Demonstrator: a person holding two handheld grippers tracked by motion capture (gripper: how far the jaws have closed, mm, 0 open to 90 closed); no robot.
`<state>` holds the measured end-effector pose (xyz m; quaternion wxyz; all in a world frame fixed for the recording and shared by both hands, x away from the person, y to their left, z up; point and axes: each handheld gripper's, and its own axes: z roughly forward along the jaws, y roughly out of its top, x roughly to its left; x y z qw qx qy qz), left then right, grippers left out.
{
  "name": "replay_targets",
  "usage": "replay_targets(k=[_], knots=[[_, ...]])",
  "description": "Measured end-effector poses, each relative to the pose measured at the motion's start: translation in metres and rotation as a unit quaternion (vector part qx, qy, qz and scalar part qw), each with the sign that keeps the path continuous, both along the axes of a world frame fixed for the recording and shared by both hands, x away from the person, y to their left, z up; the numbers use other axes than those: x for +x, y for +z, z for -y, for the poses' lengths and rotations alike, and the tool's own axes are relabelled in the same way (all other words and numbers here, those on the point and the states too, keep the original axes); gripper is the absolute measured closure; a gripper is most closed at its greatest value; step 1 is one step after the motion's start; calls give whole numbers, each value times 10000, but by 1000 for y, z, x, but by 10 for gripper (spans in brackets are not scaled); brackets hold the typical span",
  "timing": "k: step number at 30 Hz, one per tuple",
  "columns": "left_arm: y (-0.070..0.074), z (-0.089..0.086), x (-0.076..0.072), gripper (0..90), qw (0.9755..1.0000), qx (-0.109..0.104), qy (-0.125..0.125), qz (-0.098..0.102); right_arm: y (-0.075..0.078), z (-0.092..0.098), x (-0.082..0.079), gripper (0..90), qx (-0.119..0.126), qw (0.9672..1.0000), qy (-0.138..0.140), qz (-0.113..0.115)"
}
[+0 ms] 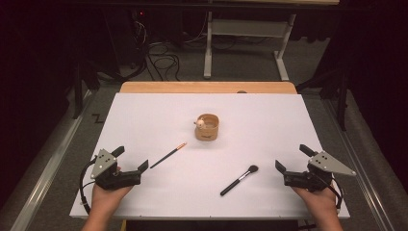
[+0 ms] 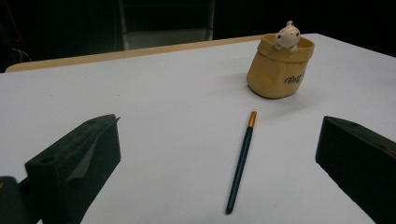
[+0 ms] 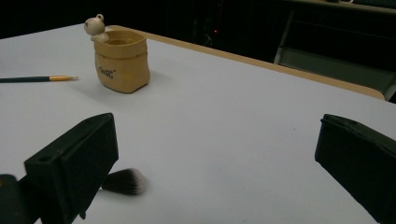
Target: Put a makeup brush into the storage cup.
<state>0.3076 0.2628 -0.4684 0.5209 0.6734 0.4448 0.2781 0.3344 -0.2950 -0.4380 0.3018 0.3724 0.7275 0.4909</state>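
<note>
The slim dark-teal pencil-like brush with a gold ferrule (image 1: 168,155) lies flat on the white table top (image 1: 144,120), on the near left part. Its long axis runs diagonally: the ferrule end points far and right toward the cup, the plain end points near and left. That plain end sits just beside my left gripper (image 1: 131,160), whose jaws are spread wide and hold nothing. In the left gripper view the slim brush (image 2: 241,160) lies between the two jaws, ahead of them, almost along my line of approach.

The black-handled powder brush with a dark bushy head (image 1: 239,180) lies near centre-right, also diagonal, head toward far right. My right gripper (image 1: 291,161) stands to its right, jaws spread, empty. The bristles (image 3: 125,181) show beside its left jaw.

The tan ceramic cup with a small white bear on its rim (image 1: 207,127) stands upright mid-table, well apart from both grippers.

Judgement: the left gripper is nearer the slim brush; a crosswise grip needs a wrist turn.
</note>
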Motion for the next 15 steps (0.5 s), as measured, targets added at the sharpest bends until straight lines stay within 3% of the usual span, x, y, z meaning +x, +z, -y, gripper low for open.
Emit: replay_targets(k=[7,15], knots=[[-2,-1,1,18,9999,4,-15,-165,-2,-3,0,3,-77,9999,60,-56],[-4,-1,2,18,9994,177,33,-288,-3,-5,1,3,-86,9999,77,-85]])
